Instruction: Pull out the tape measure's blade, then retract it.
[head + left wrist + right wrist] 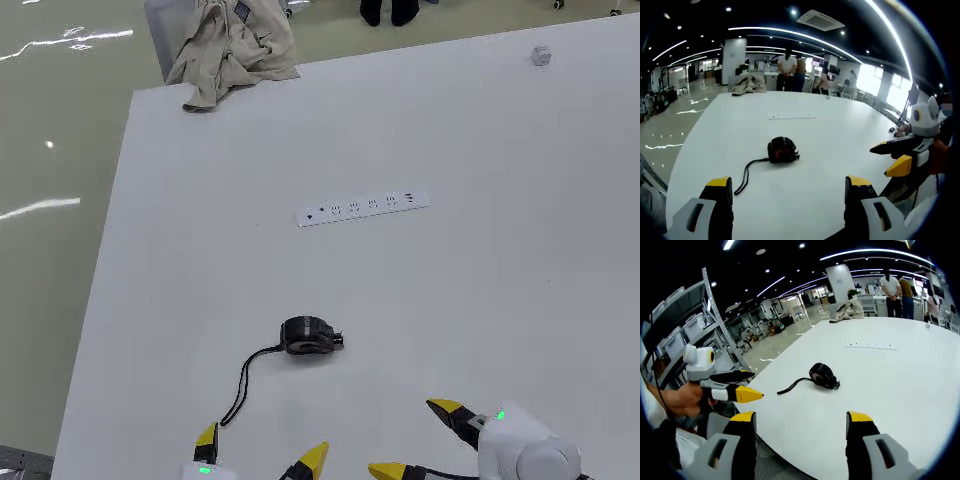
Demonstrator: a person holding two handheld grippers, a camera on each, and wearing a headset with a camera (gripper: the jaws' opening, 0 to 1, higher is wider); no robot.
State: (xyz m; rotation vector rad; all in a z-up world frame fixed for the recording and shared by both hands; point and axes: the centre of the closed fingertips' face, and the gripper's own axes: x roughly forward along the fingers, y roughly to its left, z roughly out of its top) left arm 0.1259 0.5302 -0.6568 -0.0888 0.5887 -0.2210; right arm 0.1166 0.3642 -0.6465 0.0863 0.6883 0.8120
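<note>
A black tape measure [310, 336] lies on the white table [480, 300], its blade drawn in and its black wrist cord [245, 380] trailing toward the near edge. The same tape measure [782, 149] sits ahead of my left gripper [788, 187], which is open and empty. From the right gripper view the tape measure [823, 375] lies ahead and slightly left of my right gripper [800, 421], also open and empty. In the head view the left gripper [262, 449] and right gripper [420, 438] hover at the near table edge, both short of the tape.
A white power strip [362, 208] lies mid-table beyond the tape. A crumpled beige garment [228, 45] rests at the far left corner. A small white object [541, 56] sits far right. People stand past the far edge [792, 72].
</note>
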